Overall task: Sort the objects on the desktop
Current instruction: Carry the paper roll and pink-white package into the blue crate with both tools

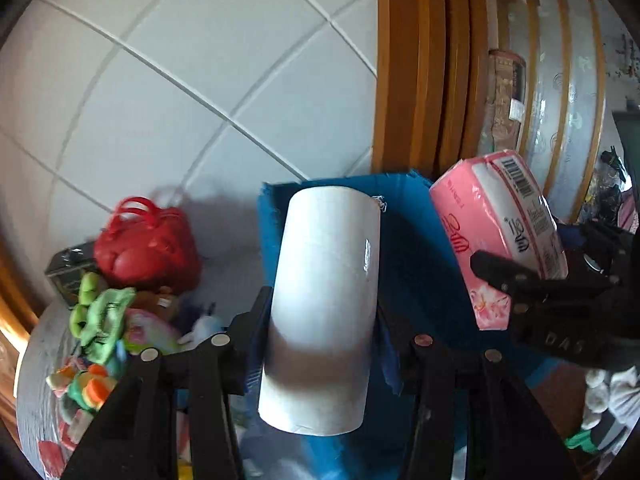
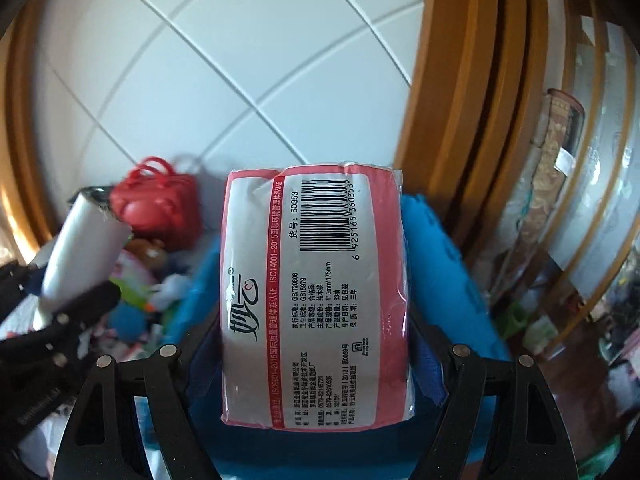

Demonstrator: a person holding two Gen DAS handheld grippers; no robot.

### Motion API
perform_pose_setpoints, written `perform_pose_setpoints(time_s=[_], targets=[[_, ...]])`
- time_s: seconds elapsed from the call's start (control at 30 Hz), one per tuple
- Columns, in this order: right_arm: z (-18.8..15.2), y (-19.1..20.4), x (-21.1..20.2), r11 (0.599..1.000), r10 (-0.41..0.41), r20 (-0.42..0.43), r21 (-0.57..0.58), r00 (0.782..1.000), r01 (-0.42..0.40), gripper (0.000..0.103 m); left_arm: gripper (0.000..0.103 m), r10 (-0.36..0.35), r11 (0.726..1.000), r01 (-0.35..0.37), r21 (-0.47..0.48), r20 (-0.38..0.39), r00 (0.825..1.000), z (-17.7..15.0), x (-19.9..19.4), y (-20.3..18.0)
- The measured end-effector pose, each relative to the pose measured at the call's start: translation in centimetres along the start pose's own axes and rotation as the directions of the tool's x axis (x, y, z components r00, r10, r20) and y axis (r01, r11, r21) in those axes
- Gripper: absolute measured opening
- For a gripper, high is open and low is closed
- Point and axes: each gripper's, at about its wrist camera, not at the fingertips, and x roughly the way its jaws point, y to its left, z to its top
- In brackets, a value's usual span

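Carrying two paper goods toward the blue box

Holding a white paper roll (image 1: 324, 304) clamped between the jaws of my left gripper (image 1: 320, 344), I have it raised over the blue box (image 1: 416, 240) that stands against the tiled wall. My right gripper (image 2: 316, 360) squeezes a pink tissue pack (image 2: 316, 296) across its sides, barcode face up; from the left camera that pack sits just to the right of the roll, also above the box.

As I judge it, the sorting is only partly through. Both items in hand are not yet set down, and I cannot see the inside of the box, so I can't say what it already holds. Plenty is left on the table (image 1: 36, 360) to the left: a red toy handbag (image 1: 148, 244), a green hair claw (image 1: 100, 316), a dark tin behind them, and a heap of small colourful bits near the edge. Those look unsorted to me.
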Motion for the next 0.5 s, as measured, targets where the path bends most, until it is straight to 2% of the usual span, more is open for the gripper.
perform_pose_setpoints(time_s=[0.07,0.13,0.27,0.3,0.37,0.43,0.47,0.5], targets=[[1.1,-2.7,2.7,1.0,-0.018,-0.055,-0.017,0.998,0.017,0.08,0.046,0.005,1.0,-0.005,-0.002,-0.07,0.998,2.0,4.0,-1.9],[1.7,-4.5,7.6,0.999,-0.032,-0.131,-0.035,0.991,0.028,0.08,0.046,0.019,1.0,-0.019,0.003,-0.155,0.988,3.2,8.5,-3.9],[1.0,-7.4,16.7,0.998,-0.031,-0.301,-0.068,0.953,0.01,0.08,0.046,0.037,0.999,-0.035,0.012,-0.34,0.94,3.1,18.0,-6.6],[0.2,-7.5,19.0,0.997,-0.025,-0.358,-0.078,0.934,-0.004,0.08,0.046,0.038,0.999,-0.035,0.014,-0.395,0.918,2.5,20.6,-7.1],[-2.0,-7.5,23.1,0.994,0.0,-0.471,-0.095,0.882,-0.051,0.08,0.046,0.07,0.998,-0.059,0.036,-0.503,0.861,0.7,25.1,-8.0],[-4.8,-6.8,26.7,0.988,0.014,-0.576,-0.115,0.817,-0.098,0.08,0.046,0.098,0.995,-0.084,0.051,-0.603,0.792,-1.7,29.1,-8.3],[-6.4,-6.4,28.4,0.985,0.01,-0.627,-0.128,0.779,-0.115,0.08,0.046,0.094,0.995,-0.088,0.042,-0.64,0.763,-2.8,30.5,-8.4],[-7.7,-6.2,29.6,0.983,0.005,-0.662,-0.134,0.749,-0.125,0.08,0.046,0.093,0.995,-0.091,0.04,-0.682,0.725,-4.1,32.0,-8.6]])
